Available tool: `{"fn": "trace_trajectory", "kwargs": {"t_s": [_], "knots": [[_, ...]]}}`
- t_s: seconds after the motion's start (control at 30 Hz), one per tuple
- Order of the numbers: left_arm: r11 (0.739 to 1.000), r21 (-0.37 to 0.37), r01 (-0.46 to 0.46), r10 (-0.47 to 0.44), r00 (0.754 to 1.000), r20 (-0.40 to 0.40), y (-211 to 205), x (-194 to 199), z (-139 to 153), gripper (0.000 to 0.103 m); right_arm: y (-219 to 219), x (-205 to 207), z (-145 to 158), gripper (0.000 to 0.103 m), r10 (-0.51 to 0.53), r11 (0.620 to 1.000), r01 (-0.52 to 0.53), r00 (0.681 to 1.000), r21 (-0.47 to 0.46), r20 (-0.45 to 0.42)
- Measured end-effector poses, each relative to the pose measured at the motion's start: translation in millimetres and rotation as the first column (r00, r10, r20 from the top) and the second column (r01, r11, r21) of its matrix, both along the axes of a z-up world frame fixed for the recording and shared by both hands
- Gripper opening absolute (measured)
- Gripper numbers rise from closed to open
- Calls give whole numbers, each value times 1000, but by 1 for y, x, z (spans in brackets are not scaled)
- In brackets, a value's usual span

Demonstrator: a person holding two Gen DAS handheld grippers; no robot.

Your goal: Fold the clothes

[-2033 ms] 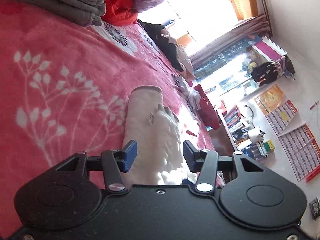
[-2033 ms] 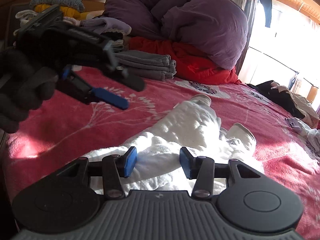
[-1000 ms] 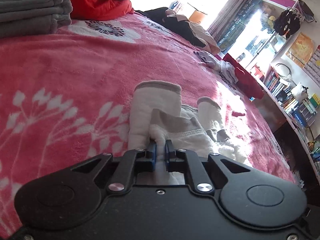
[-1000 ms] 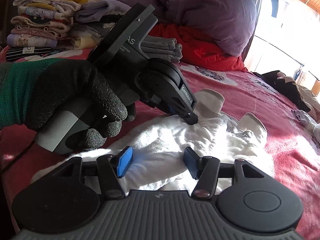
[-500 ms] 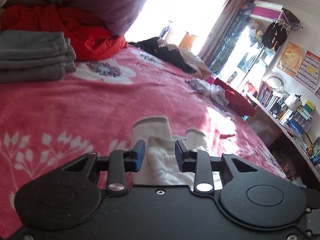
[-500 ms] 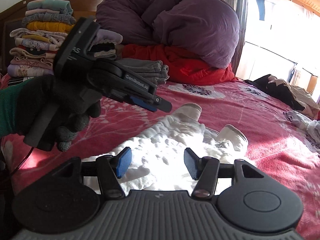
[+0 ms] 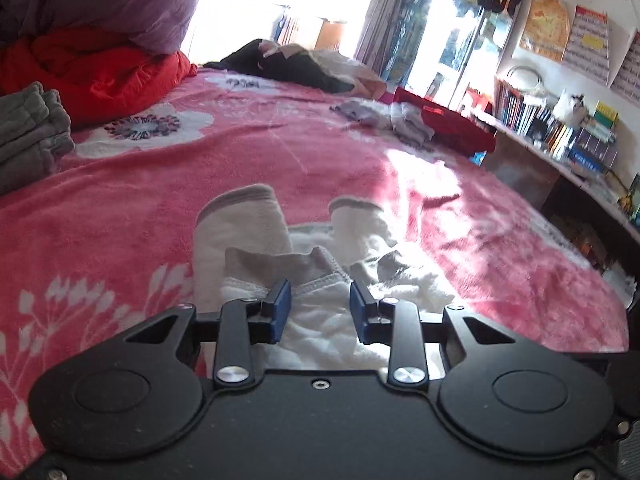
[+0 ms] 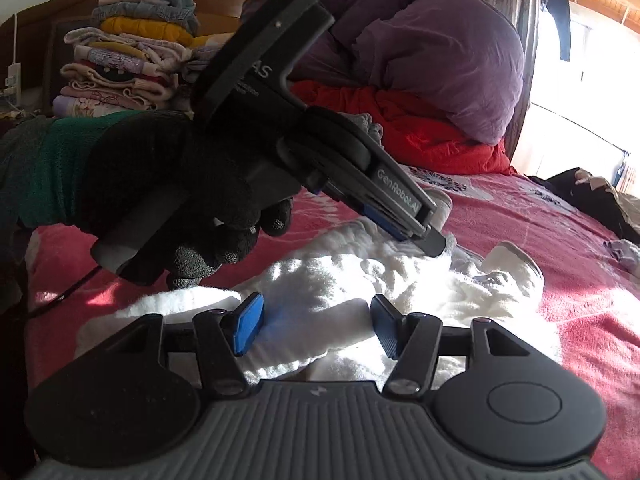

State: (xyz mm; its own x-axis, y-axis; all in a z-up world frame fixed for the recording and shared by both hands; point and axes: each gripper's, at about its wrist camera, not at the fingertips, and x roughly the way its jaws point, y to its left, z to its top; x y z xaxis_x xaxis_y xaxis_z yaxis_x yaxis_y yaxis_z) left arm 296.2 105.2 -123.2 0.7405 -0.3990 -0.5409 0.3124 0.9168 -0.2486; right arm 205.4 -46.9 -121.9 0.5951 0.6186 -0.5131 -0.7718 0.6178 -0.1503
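Observation:
A white fleece garment [image 7: 320, 320] with grey cuffs lies crumpled on the pink floral bedspread [image 7: 120, 208]. Its two sleeve ends [image 7: 240, 212] point away from me, and a grey-lined edge is folded over near the middle. My left gripper [image 7: 318, 304] hovers open just above that folded edge, with nothing between its blue pads. In the right wrist view the garment [image 8: 340, 276] spreads out below my right gripper [image 8: 316, 322], which is open and empty over its near part. A black-gloved hand [image 8: 160, 184] with a green sleeve holds the left gripper [image 8: 424, 232], tip down over the garment's far side.
A tall stack of folded clothes [image 8: 132, 60] stands by the headboard. A purple duvet [image 8: 420, 60] lies on a red blanket [image 8: 400, 128], beside a grey folded pile [image 7: 28, 132]. Loose dark clothes [image 7: 288, 64] lie at the far end. A bookshelf [image 7: 560, 128] lines the bed's right side.
A second ago my left gripper was shut on a fold of the white garment; it has since let go, opened wide and dropped low over it. My right gripper stays open.

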Motion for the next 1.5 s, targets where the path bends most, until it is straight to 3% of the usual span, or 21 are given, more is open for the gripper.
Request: {"fn": "trace_trajectory", "kwargs": {"t_s": [0.17, 0.27, 0.43, 0.5, 0.57, 0.87, 1.13, 1.27, 1.4, 1.5], "knots": [[996, 85, 19, -17, 999, -31, -6, 5, -14, 31, -4, -13, 10, 59, 27, 1000, -27, 998, -8, 51], [998, 65, 15, -12, 999, -44, -2, 4, -14, 31, -6, -22, 16, 57, 43, 999, -43, 996, -10, 79], [997, 80, 3, 1, 999, -48, -7, 4, -11, 31, 11, -39, 10, 54, 50, 999, -51, 998, 5, 42], [997, 76, 2, 2, 999, -51, -7, 4, -11, 31, 22, -41, 0, 53, 48, 998, -48, 999, -28, 10], [998, 63, 2, 1, 999, -53, -4, 5, -12, 31, 33, -43, -16, 53, 44, 991, -45, 999, -128, -14], [999, 30, 22, -21, 999, -46, 3, 9, -11, 34, 31, -48, -11, 53, 28, 991, -33, 999, -132, -34], [997, 47, 60, -64, 995, 74, 9, -19, 23, 34, -2, -73, 26, 54, 28, 999, -28, 1000, -21, -14], [995, 12, 102, -103, 987, 127, 13, -39, 35, 34, -28, -62, 32, 49, -59, 998, 58, 998, 28, 23], [973, 94, 209, -219, 969, 116, -1, -69, 31, 34, -52, -29, 27, 41, -158, 979, 157, 987, 129, -4], [948, 171, 267, -281, 957, 65, -9, -84, 13, 33, -55, -12, 15, 39, -169, 977, 172, 985, 124, -33]]}}
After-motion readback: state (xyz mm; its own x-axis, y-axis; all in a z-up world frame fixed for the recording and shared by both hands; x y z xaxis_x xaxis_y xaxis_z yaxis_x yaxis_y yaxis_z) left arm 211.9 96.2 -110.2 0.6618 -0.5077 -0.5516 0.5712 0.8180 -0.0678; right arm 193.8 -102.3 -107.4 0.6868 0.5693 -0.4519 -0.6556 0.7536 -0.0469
